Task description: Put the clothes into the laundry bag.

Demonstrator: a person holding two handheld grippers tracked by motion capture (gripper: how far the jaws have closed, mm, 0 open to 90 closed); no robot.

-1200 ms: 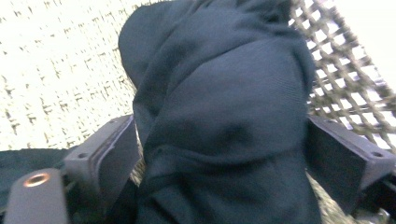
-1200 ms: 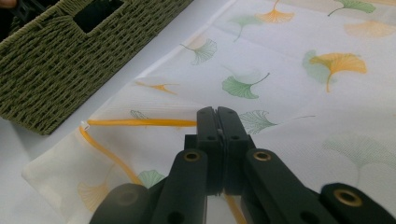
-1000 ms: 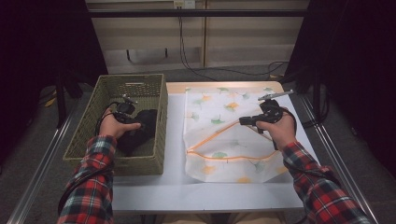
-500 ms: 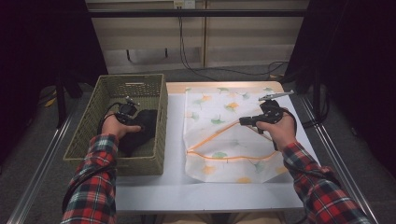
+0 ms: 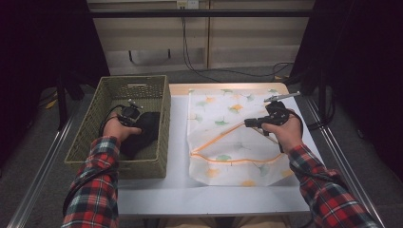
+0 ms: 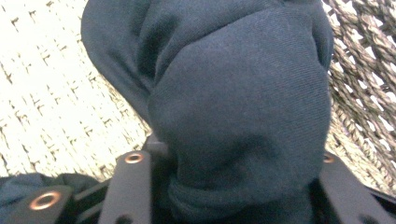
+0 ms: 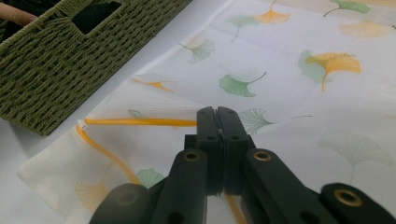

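Note:
A dark navy garment (image 5: 145,128) lies in the green woven basket (image 5: 164,118). My left gripper (image 5: 130,116) is down inside the basket. Its jaws have just been closing, and a bunched fold of the garment (image 6: 233,84) is pressed between them (image 6: 229,158). On the white table lies a pale mesh bag (image 5: 228,142) printed with green and orange leaves and edged in orange. My right gripper (image 5: 249,122) is shut on the bag's orange edge (image 7: 140,122) and holds the mouth raised a little; its tips (image 7: 217,112) meet with no gap.
The basket (image 7: 46,70) stands at the table's left, its long side close to the bag (image 7: 280,93). Bare white tabletop (image 5: 176,190) runs along the front. A metal rail (image 5: 43,171) borders the left side, and cables trail on the floor behind.

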